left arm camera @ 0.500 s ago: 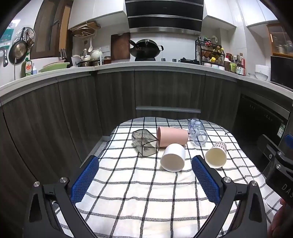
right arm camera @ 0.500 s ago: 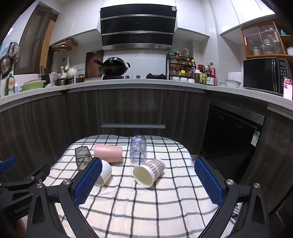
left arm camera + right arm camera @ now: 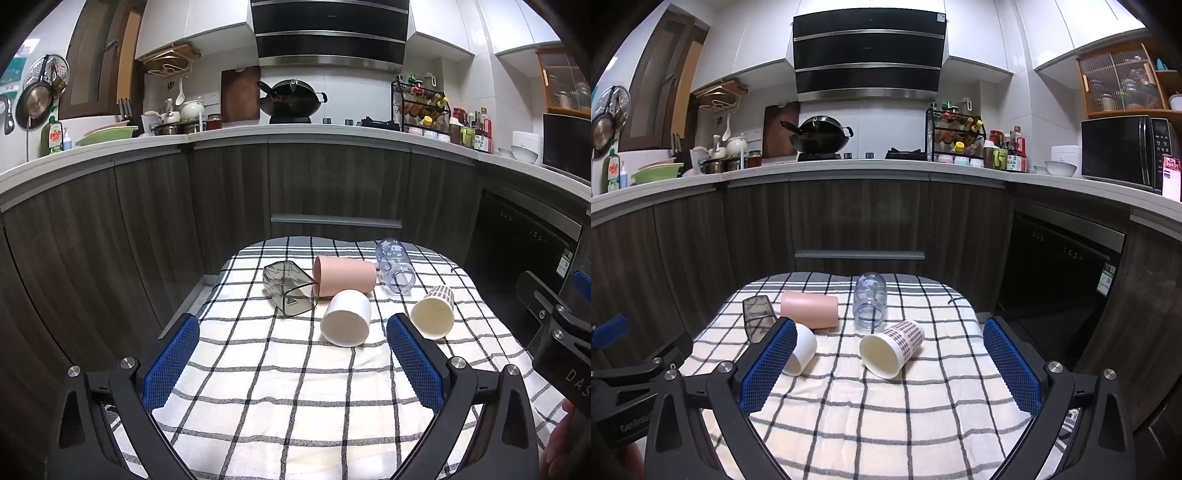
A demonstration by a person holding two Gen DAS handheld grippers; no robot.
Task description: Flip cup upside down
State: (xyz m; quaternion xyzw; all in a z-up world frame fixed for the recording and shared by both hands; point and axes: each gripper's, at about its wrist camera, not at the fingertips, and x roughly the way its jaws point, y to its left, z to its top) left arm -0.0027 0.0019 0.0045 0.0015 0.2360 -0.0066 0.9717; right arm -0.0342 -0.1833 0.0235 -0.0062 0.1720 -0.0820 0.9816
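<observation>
Several cups lie on their sides on a checked cloth point(image 3: 280, 387). A white cup point(image 3: 346, 323) lies in the middle, mouth toward me. A patterned paper cup point(image 3: 434, 312) lies to its right. Behind are a pink cup point(image 3: 345, 275), a smoky square cup point(image 3: 290, 291) and a clear cup point(image 3: 394, 266). My left gripper point(image 3: 291, 365) is open and empty, short of the white cup. My right gripper point(image 3: 890, 365) is open and empty, short of the paper cup point(image 3: 892, 349); its left finger hides part of the white cup point(image 3: 803, 352).
Dark wood cabinets point(image 3: 332, 184) curve behind the table under a white counter with a wok point(image 3: 291, 99) and a spice rack point(image 3: 421, 107). A dishwasher point(image 3: 1060, 273) stands at the right. The table's edges drop off left and right.
Both grippers stay open and have barely moved. The cups lie where they were.
</observation>
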